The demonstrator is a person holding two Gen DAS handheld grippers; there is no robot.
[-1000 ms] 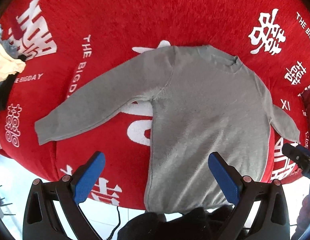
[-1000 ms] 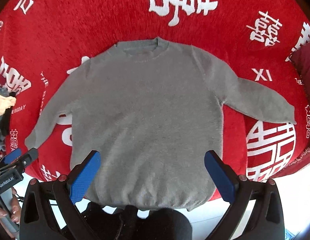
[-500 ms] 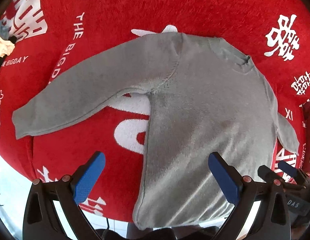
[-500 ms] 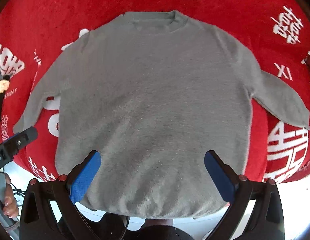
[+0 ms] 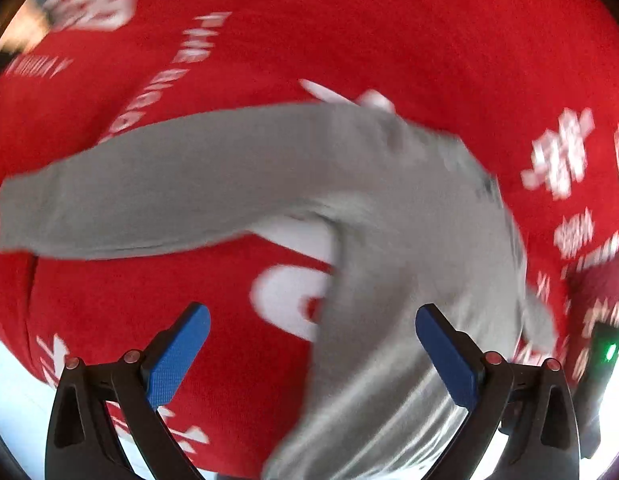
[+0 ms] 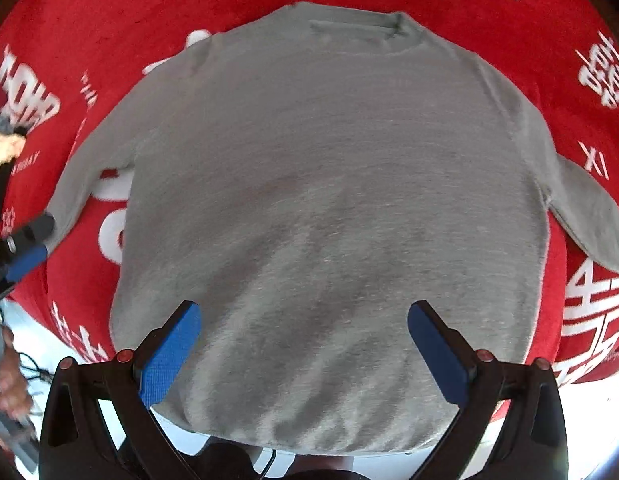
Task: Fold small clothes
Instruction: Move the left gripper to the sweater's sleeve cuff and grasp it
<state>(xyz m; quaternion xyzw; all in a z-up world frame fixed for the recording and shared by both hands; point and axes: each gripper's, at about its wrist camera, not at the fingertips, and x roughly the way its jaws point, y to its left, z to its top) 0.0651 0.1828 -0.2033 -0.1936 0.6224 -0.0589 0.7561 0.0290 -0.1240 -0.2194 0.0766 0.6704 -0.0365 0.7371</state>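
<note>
One grey sweater (image 6: 333, 200) lies spread flat, front up, on a red cloth (image 6: 109, 20) printed with white characters and lettering that covers the surface. Its collar points away from the person and its hem hangs near the close edge; both sleeves stretch out to the sides, the left one (image 5: 149, 192) long and nearly straight, the right one (image 6: 589, 216) angled down toward the cloth's edge. The right tongs (image 6: 303, 350) hover over the lower body of the sweater, blue pads spread wide, gripping nothing. The left tongs (image 5: 311, 352) hang wide open too, empty, above the sweater's left side seam, one pad over red cloth and the other over grey knit; that view is blurred. At the far left edge of the cloth sits a small heap of other clothes (image 6: 1, 140).
</note>
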